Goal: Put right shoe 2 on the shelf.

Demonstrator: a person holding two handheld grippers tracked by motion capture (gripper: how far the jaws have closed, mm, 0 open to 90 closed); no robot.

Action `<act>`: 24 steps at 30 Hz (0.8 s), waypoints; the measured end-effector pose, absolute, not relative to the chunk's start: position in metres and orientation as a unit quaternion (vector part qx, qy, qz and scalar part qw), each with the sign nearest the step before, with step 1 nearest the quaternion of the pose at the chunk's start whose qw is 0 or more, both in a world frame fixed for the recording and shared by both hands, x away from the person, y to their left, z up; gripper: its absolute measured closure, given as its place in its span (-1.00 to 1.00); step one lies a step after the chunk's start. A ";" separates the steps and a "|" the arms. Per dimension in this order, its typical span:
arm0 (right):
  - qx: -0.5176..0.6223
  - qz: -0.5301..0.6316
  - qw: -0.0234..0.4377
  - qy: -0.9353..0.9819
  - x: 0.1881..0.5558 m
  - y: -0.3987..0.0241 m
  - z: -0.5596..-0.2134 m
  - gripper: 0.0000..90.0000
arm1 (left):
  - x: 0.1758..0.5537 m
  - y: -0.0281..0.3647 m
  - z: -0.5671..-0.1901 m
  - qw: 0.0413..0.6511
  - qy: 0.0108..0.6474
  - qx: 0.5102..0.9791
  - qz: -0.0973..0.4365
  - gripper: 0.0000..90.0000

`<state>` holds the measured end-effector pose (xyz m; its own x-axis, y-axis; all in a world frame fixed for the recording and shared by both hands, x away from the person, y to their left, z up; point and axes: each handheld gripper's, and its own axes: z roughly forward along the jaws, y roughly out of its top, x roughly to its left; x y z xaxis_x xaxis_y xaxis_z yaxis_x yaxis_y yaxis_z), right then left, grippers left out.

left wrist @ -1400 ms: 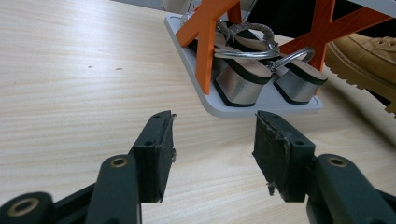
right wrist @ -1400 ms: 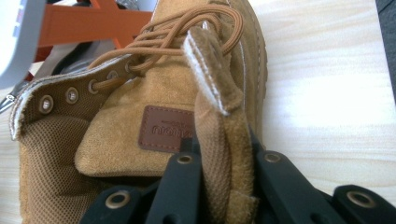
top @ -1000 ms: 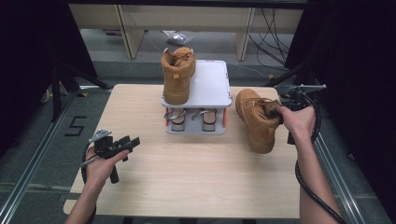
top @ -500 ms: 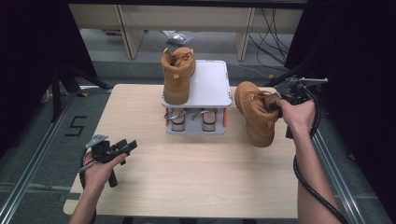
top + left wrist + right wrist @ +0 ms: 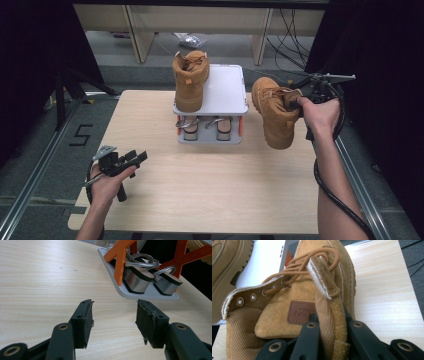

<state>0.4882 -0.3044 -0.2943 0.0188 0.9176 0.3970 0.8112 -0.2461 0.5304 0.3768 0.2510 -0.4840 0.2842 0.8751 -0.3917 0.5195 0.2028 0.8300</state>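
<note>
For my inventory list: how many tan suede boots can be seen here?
2. One tan suede boot stands on top of the white two-level rack. The other tan suede boot hangs beside the rack, held at its collar by the right tongs.

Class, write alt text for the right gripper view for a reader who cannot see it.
Two black fingers pinch the collar of a tan suede lace-up boot above a light wooden table; a second tan boot's sole shows top left.

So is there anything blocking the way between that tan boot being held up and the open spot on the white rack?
Nothing visible blocks it. The right gripper holds the tan suede boot by its collar, beside the white two-tier rack. The rack top's right half is bare; the other tan boot stands on its left half.
</note>
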 end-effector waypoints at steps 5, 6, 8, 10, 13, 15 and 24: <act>0.712 0.345 0.075 0.607 0.490 -0.303 -0.292 0.88 | 0.377 0.252 -0.485 0.522 0.574 0.607 0.170 0.03; 0.705 0.374 0.066 0.599 0.492 -0.303 -0.293 0.88 | 0.377 0.252 -0.485 0.521 0.574 0.608 0.169 0.03; 0.703 0.373 0.068 0.602 0.492 -0.304 -0.293 0.88 | 0.377 0.252 -0.486 0.522 0.575 0.607 0.169 0.03; 0.717 0.355 0.077 0.594 0.493 -0.302 -0.289 0.88 | 0.377 0.251 -0.487 0.521 0.576 0.608 0.167 0.03; 0.711 0.354 0.085 0.601 0.495 -0.302 -0.286 0.88 | 0.377 0.252 -0.488 0.519 0.577 0.608 0.167 0.03; 0.730 0.354 0.066 0.581 0.494 -0.299 -0.282 0.88 | 0.377 0.252 -0.487 0.519 0.577 0.607 0.168 0.03; 0.708 0.377 0.087 0.591 0.497 -0.299 -0.274 0.88 | 0.377 0.251 -0.488 0.519 0.577 0.609 0.167 0.03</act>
